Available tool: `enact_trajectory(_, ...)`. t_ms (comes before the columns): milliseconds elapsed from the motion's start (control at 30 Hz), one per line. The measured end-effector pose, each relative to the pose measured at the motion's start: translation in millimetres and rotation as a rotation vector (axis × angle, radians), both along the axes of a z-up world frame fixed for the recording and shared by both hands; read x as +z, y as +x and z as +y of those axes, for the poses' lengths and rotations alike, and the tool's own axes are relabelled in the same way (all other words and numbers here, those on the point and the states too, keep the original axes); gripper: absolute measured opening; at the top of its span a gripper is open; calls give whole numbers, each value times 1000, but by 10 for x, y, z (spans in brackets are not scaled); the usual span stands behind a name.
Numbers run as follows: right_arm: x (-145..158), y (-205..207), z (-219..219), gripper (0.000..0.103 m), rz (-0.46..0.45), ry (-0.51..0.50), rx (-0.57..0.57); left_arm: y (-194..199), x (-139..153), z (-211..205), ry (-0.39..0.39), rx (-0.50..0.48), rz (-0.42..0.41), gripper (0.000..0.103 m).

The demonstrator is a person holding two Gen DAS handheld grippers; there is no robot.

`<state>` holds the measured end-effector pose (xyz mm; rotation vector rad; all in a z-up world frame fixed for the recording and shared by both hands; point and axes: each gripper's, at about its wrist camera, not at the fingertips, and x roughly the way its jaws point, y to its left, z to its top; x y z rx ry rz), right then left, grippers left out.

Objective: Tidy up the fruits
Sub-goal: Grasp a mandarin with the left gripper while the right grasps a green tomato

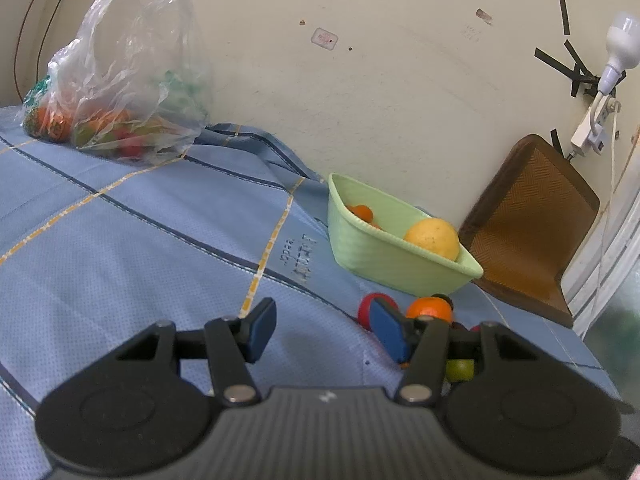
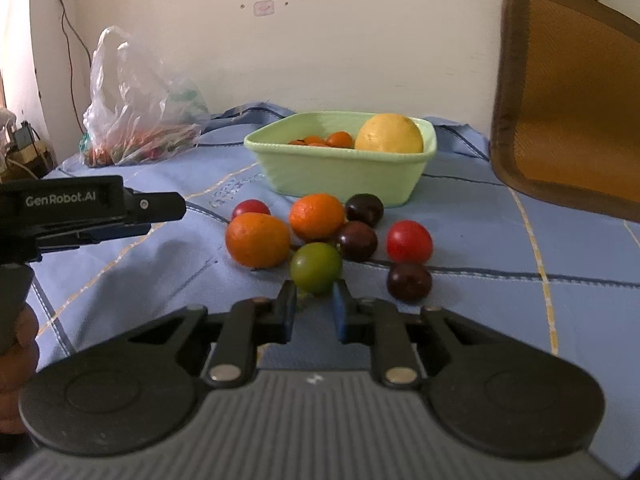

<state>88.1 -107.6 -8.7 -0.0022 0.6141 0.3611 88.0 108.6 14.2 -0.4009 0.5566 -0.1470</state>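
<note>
A pale green basket (image 2: 344,172) on the blue cloth holds a yellow fruit (image 2: 389,133) and small oranges (image 2: 340,139); it also shows in the left wrist view (image 1: 400,264). Loose fruit lies in front of it: two oranges (image 2: 258,239) (image 2: 317,216), a green fruit (image 2: 316,267), red fruits (image 2: 409,241) (image 2: 251,208) and dark plums (image 2: 409,281) (image 2: 357,240) (image 2: 364,208). My right gripper (image 2: 315,308) is part open, its blue fingers on either side of the green fruit's near edge. My left gripper (image 1: 324,330) is open and empty, left of the pile (image 1: 430,308).
A clear plastic bag (image 1: 120,92) with more fruit lies at the back left by the wall. A brown woven chair back (image 2: 568,96) stands at the right edge. The left gripper's body (image 2: 92,210) reaches in from the left in the right wrist view.
</note>
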Motion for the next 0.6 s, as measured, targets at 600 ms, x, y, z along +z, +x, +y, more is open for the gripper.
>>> enact_trajectory(600,2,-264,-133,46,-6,67,48,-10,65,-377,52,-192,-41,53)
